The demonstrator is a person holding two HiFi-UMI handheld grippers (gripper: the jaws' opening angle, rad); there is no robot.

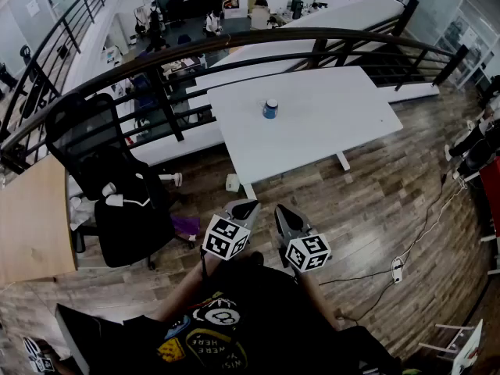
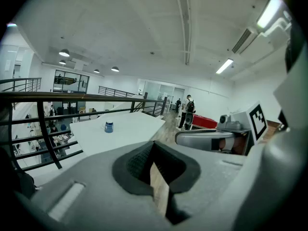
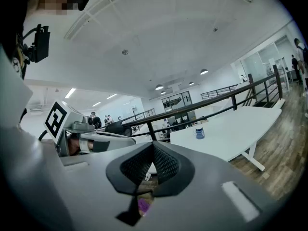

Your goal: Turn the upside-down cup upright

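A small blue cup with a white rim band stands alone on the white table, well ahead of me. It also shows far off as the cup in the left gripper view and the cup in the right gripper view. My left gripper and right gripper hang side by side over the wooden floor, close to my body and far short of the table. Both are shut with nothing between their jaws.
A black office chair stands at the left beside a wooden desk. A dark curved railing runs behind the table. A cable and power strip lie on the floor at the right. People stand in the distance.
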